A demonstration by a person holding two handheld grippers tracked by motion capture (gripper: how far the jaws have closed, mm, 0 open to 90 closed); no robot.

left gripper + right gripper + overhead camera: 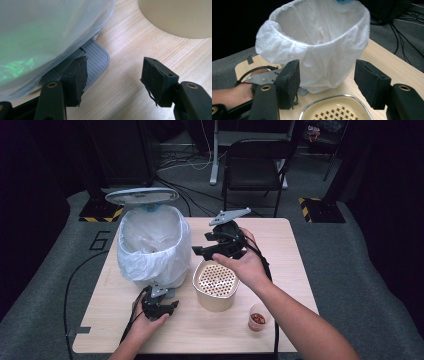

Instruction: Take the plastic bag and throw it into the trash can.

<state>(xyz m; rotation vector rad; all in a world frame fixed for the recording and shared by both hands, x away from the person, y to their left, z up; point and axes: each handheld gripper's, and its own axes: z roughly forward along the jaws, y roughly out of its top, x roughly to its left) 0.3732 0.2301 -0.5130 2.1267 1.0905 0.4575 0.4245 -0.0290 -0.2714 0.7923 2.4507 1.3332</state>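
Note:
A pedal bin (pixel 152 247) lined with a white plastic bag (pixel 319 45) stands at the table's left, its lid (pixel 141 196) raised. My left gripper (pixel 161 308) is open at the bin's base, one jaw resting on the grey foot pedal (pixel 96 57). To the right of the bin sits a beige container (pixel 216 285) with a perforated insert (pixel 335 111). My right gripper (pixel 220 247) hovers open just above and behind that container, facing the bin, with nothing between its jaws. A small clear cup (pixel 258 317) with red contents stands near the front right.
The wooden table (pixel 285 250) has bare room at the right and back. Beyond it a black folding chair (pixel 255 162) and cables lie on the grey floor. Cables trail from both grippers over the front edge.

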